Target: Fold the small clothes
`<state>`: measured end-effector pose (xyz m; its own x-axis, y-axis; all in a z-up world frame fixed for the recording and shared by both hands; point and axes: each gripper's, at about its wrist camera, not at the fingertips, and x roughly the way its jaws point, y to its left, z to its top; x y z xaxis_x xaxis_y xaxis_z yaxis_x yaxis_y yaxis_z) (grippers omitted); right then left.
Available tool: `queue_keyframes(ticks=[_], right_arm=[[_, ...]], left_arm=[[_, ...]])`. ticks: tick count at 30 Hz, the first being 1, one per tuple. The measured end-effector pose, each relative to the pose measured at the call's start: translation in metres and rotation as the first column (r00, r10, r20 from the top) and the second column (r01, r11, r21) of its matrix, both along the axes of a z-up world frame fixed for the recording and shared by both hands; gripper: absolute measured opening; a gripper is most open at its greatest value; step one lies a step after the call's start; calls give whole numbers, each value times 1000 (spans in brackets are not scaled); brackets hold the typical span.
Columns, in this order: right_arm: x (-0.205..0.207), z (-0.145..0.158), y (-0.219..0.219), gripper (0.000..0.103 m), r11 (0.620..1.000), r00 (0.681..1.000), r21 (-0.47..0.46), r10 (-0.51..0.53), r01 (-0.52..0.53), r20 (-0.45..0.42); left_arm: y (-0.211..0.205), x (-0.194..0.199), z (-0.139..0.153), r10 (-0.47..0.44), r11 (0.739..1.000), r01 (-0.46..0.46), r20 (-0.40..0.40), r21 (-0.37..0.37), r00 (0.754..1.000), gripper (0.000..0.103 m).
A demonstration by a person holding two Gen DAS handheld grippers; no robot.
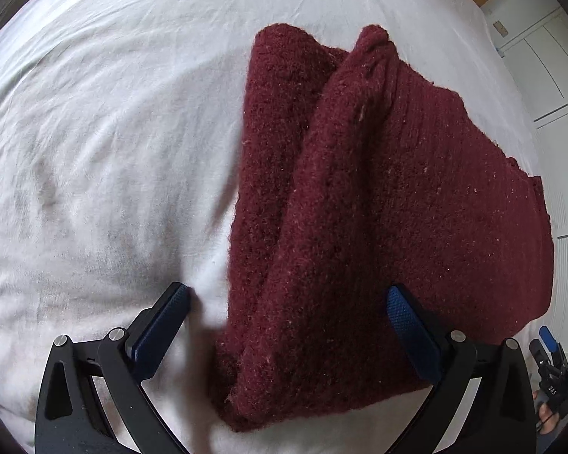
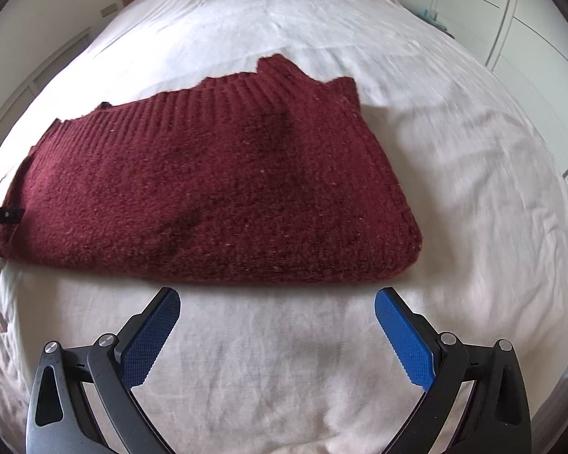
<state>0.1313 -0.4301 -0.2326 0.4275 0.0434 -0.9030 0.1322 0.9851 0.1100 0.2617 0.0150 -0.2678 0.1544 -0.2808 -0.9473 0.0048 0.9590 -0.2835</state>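
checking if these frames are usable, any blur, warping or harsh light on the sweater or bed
Left wrist view: the sweater has a smeared left edge and the sheet beside it is soft, which suggests motion blur; strong fisheye bending at the rim. Right wrist view: the knit is sharp at centre, the sheet blurs toward the right side; soft even daylight, no glare, a faint shadow under the sweater's near edge.

my left gripper (image 1: 287,302) is a black plastic fork of two curved arms with triangular cut-outs, silver round screws at the pivots, and dark blue textured pads (image 1: 159,329) on its fingers. my right gripper (image 2: 277,304) is built the same, its finger pads (image 2: 407,336) a brighter blue with ridged edges.
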Motion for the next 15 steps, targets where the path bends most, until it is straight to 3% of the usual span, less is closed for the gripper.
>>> queue_keyframes(ticks=[2, 3, 5, 6, 8, 9, 15], right_arm=[[1, -2, -4, 103, 1000, 1000, -12, -20, 20, -15], [2, -3, -7, 103, 999, 999, -15, -36, 36, -25], [2, -3, -12, 103, 999, 998, -5, -54, 54, -31], [2, -3, -14, 103, 998, 998, -1, -61, 61, -32], [3, 0, -19, 103, 997, 997, 0, -72, 72, -32], [2, 2, -21, 103, 997, 997, -4, -77, 77, -31], [-5, 16, -37, 103, 995, 995, 10, -100, 100, -26]], left_arm=[[1, 3, 0, -9, 1000, 9, -8, -5, 1000, 98], [1, 4, 0, -14, 1000, 14, -7, -15, 1000, 90], [-4, 9, 2, -24, 999, 23, -2, -40, 1000, 71], [-7, 8, 4, -31, 997, 31, 0, -64, 1000, 56], [-14, 1, 12, -45, 998, 46, 13, -48, 999, 45], [-21, -1, 16, -61, 997, 62, 23, -43, 998, 30], [-47, -10, 51, -73, 997, 73, 104, 6, 992, 22]])
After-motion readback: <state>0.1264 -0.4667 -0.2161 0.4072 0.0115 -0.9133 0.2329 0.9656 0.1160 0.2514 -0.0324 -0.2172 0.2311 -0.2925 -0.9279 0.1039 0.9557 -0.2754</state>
